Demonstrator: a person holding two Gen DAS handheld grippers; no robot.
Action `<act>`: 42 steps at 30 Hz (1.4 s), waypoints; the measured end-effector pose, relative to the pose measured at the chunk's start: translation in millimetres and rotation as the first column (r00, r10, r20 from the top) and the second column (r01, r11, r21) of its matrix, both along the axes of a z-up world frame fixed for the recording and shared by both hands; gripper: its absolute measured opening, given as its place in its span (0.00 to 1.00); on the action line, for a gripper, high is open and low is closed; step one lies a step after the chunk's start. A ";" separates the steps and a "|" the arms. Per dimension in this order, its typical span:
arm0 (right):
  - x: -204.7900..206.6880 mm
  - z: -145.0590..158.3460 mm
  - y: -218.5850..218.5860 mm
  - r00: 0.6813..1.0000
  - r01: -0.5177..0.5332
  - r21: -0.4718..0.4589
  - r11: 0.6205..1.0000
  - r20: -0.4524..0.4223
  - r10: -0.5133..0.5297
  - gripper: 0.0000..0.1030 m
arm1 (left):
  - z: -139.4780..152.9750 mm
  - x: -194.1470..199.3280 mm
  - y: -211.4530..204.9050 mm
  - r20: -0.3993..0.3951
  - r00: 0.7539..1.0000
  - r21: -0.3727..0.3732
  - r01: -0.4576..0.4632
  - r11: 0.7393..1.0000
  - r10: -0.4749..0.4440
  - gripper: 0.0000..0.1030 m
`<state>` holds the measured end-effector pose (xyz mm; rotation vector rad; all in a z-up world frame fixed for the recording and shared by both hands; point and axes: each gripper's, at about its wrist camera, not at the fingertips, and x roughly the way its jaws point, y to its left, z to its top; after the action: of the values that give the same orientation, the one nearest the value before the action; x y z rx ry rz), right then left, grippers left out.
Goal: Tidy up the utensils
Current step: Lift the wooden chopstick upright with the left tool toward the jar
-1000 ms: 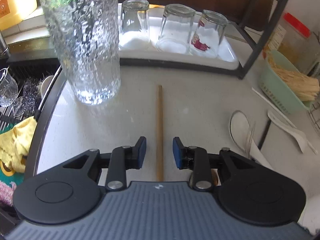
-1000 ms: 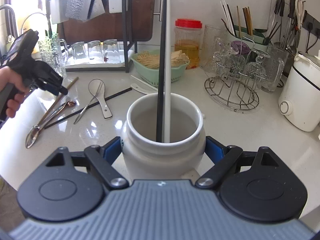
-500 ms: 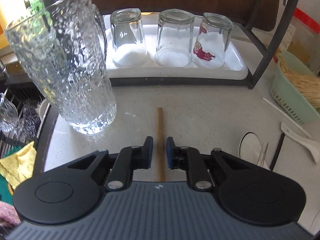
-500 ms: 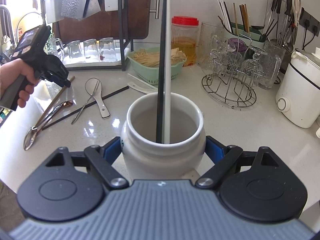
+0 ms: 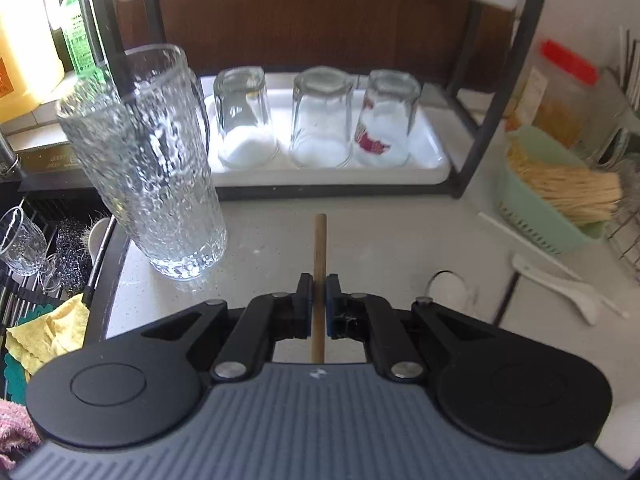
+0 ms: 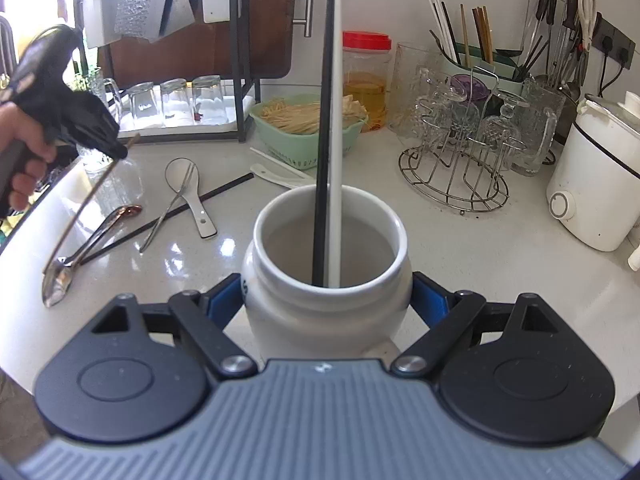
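Note:
My left gripper (image 5: 319,300) is shut on a wooden chopstick (image 5: 320,248), its blue pads pressing both sides. In the right wrist view a hand holds that gripper (image 6: 116,148) at the far left, and the wooden chopstick (image 6: 86,204) slants down from it to the counter. My right gripper (image 6: 326,300) is shut on a white ceramic jar (image 6: 326,320) standing on the counter. Upright in the jar are a black chopstick (image 6: 325,120) and a white chopstick (image 6: 336,120). A metal spoon (image 6: 80,252), a fork (image 6: 168,208), a white ceramic spoon (image 6: 188,188) and a loose black chopstick (image 6: 180,212) lie on the counter.
A tall textured glass (image 5: 148,168) stands just left of the held chopstick. Behind it a white tray (image 5: 432,168) under a black rack carries three upturned glasses. A green basket (image 5: 540,216), a wire glass rack (image 6: 460,168) and a white cooker (image 6: 592,192) stand to the right. A sink (image 5: 40,260) lies to the left.
My left jaws closed onto the wooden chopstick and the gripper rose, lifting its gripped end off the counter. The right gripper and jar stayed put.

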<state>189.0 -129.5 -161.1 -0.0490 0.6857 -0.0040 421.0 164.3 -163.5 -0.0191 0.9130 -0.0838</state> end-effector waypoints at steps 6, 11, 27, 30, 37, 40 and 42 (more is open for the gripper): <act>-1.3 -0.8 -3.8 1.000 -0.028 0.004 1.000 0.009 0.028 0.88 | 30.9 -33.9 -10.6 0.066 0.998 -0.028 -0.003 1.000 0.005 0.07; -0.9 -0.6 -5.5 0.999 -0.044 0.006 0.999 0.009 0.044 0.88 | 55.8 -62.5 -18.4 0.107 0.993 -0.069 -0.036 0.997 0.043 0.07; -4.3 -4.2 -6.7 0.996 -0.077 0.000 0.997 0.046 0.076 0.88 | 140.5 -127.3 -61.8 0.330 0.943 -0.193 0.029 0.981 0.037 0.07; -4.6 -4.4 -6.9 0.996 -0.080 0.000 0.997 0.050 0.080 0.88 | 157.8 -136.9 -72.0 0.376 0.926 -0.221 0.069 0.973 0.020 0.07; -3.4 -4.6 -7.7 0.994 -0.090 0.003 0.996 0.056 0.090 0.88 | 191.6 -144.6 -111.8 0.460 0.885 -0.245 0.204 0.948 -0.071 0.07; -3.0 -5.1 -7.7 0.994 -0.095 0.004 0.995 0.060 0.095 0.88 | 197.8 -145.8 -135.1 0.483 0.865 -0.233 0.279 0.932 -0.138 0.07; -2.6 -4.8 -8.3 0.993 -0.102 0.005 0.995 0.058 0.102 0.88 | 201.1 -148.0 -150.3 0.499 0.848 -0.225 0.325 0.918 -0.178 0.07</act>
<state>186.5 -137.9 -165.9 -0.0758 0.6249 0.0951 273.0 14.1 37.6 -0.1572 0.3998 -0.4609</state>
